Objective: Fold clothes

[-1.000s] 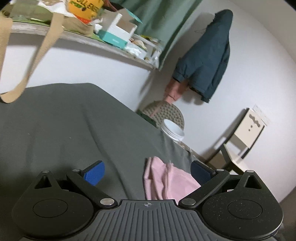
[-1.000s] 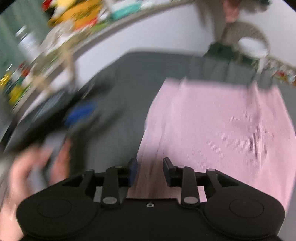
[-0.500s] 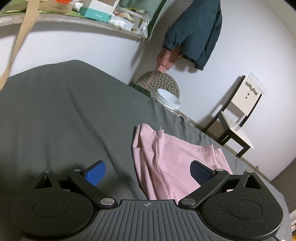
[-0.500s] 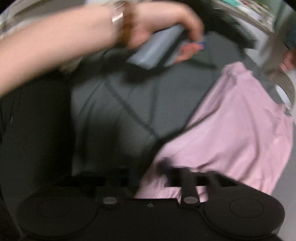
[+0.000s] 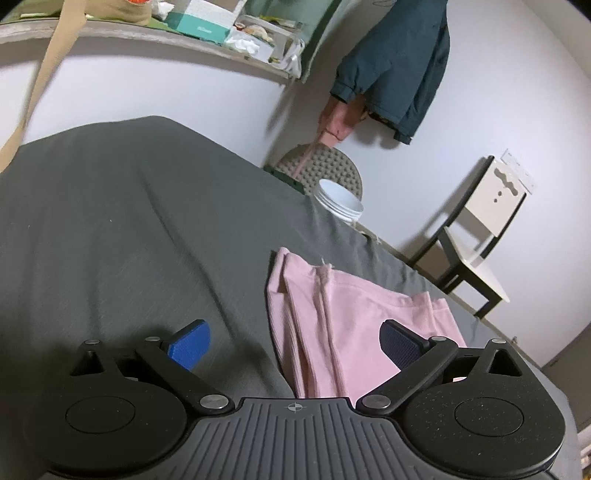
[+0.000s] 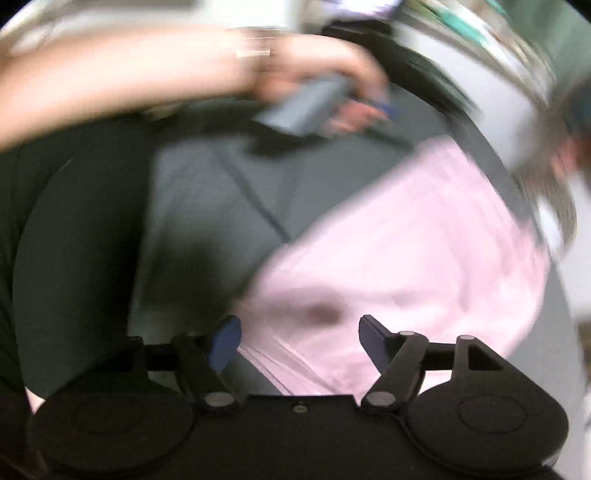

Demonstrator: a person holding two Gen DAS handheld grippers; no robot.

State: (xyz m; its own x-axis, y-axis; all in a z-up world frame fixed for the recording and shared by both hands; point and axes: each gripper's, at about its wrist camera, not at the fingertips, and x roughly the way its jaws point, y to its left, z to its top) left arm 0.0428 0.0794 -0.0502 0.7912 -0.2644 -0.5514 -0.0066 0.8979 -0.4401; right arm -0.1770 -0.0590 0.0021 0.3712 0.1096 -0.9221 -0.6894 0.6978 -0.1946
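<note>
A folded pale pink ribbed garment (image 5: 340, 321) lies on a dark grey sheet-covered bed (image 5: 129, 229), near its edge. The left hand-held gripper (image 5: 291, 341) hovers over it, blue-padded jaws wide apart and empty. In the blurred right view, the right hand-held gripper (image 6: 299, 338) also stands open above the cloth.

A dark teal jacket (image 5: 399, 62) hangs on the white wall above a white bucket (image 5: 340, 201). A chair (image 5: 480, 236) stands near the wall, and a cluttered shelf (image 5: 147, 35) runs overhead.
</note>
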